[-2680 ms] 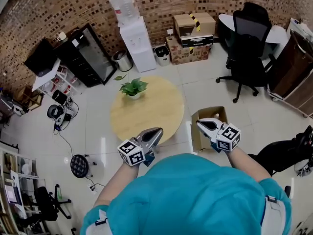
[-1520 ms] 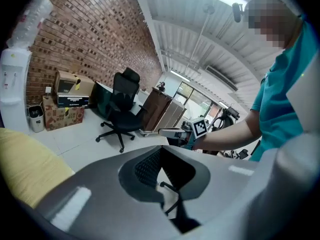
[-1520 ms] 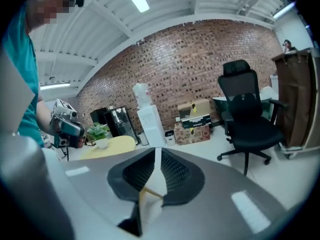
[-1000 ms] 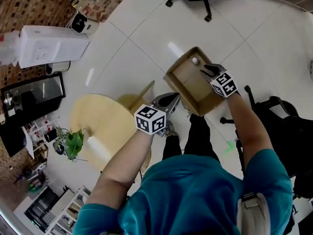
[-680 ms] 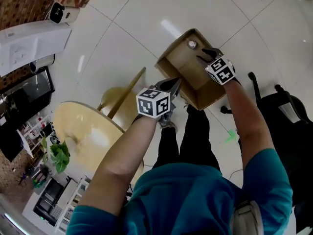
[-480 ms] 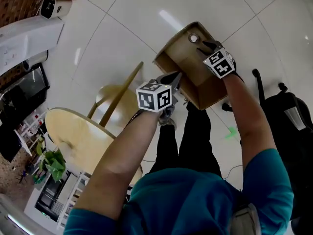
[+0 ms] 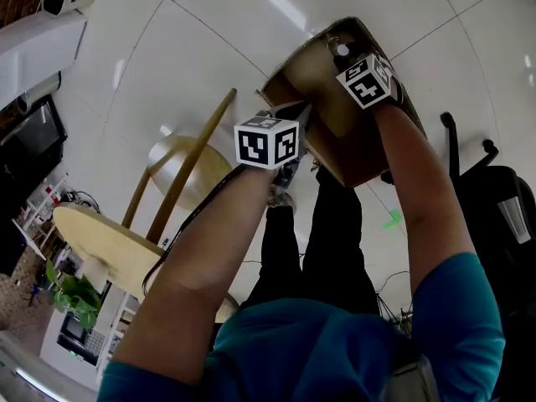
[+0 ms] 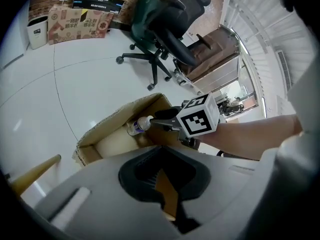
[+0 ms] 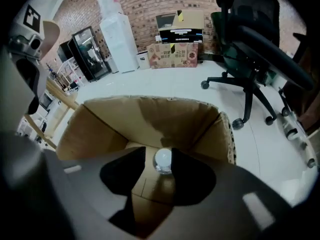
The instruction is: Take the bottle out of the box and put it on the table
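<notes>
Bottle (image 9: 163, 160) sat inside open cardboard box (image 9: 150, 119) on floor, cap between spread jaws of right gripper (image 9: 159, 157), just been opening. Left gripper (image 8: 160, 150) pressed together, empty, beside box.

Floor (image 7: 209, 23): white glossy tile, beneath me. Standing on it, I list:
- open cardboard box (image 9: 150, 119), my landmark
- black office chair (image 9: 250, 39), behind the box to its right
- round wooden table (image 7: 100, 241), left of the box
- printed cartons (image 9: 172, 54) and white water dispenser (image 9: 117, 34), far behind the box, against the brick wall
</notes>
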Demonstrator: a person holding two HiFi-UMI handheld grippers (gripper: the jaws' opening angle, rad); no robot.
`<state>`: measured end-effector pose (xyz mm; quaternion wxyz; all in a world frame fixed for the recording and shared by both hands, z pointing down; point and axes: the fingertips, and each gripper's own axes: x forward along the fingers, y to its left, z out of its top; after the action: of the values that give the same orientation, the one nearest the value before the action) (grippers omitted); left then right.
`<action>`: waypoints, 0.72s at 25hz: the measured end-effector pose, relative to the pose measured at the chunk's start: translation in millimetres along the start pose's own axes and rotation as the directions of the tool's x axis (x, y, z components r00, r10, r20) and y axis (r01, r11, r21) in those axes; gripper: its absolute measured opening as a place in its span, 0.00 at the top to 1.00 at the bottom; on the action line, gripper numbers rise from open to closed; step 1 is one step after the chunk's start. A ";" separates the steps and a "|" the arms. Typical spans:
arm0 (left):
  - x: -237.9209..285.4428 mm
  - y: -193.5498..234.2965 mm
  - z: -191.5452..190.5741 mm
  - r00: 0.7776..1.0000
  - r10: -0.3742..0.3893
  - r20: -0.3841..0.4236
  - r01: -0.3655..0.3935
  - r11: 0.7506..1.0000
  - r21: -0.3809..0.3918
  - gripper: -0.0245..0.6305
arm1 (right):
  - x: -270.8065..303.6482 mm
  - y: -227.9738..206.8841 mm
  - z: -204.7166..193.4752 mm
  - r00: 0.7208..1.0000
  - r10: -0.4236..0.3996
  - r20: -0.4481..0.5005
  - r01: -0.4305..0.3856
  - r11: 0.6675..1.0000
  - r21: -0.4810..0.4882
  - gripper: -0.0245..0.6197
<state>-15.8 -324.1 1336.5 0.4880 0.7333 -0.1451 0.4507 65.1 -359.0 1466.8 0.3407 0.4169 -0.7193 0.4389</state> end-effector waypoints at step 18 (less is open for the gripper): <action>20.2 14.6 19.6 1.000 -0.008 0.001 0.008 1.000 -0.014 0.96 | 39.6 -7.4 -10.9 0.988 -0.020 -0.152 0.011 0.998 -0.060 0.73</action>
<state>-4.0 -343.2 1359.0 0.4947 0.7307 -0.1456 0.4474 56.5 -363.0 1507.5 0.4103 0.3774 -0.7007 0.4453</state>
